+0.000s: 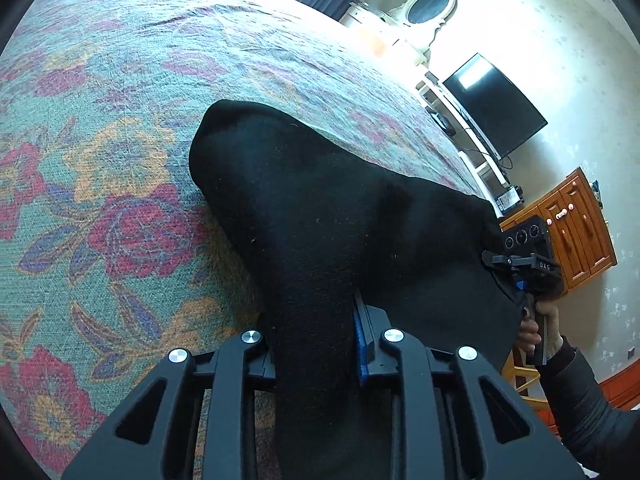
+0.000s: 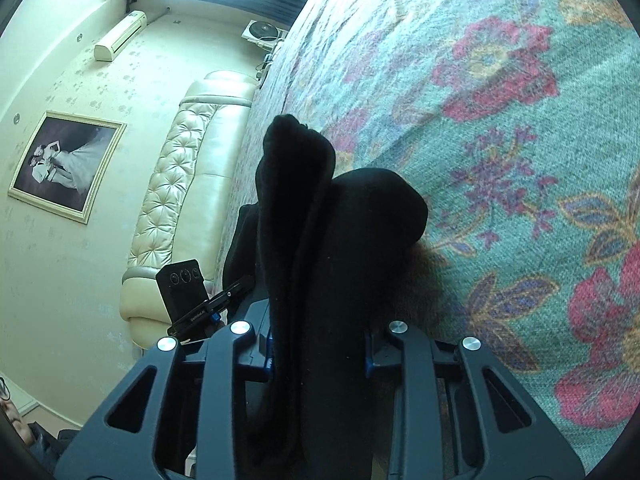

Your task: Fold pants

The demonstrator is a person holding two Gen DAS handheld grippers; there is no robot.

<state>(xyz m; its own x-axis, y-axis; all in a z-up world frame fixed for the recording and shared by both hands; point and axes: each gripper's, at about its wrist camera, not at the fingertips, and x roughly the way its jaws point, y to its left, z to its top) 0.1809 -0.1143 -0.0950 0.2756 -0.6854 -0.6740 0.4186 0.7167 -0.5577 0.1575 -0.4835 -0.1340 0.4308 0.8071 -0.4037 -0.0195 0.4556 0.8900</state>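
Pants (image 1: 320, 216) black, clamped in L tool (image 1: 316, 344) & R tool (image 2: 318, 344); fingertips hidden by cloth

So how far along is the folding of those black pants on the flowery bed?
Midway, by the look of it. The black pants are already bunched into layers. In hand: the left claw and the right claw are each shut on the cloth, holding it up off the floral bedspread. Left to do: lay the pants down flat and finish the fold, since nothing lies neatly folded yet.
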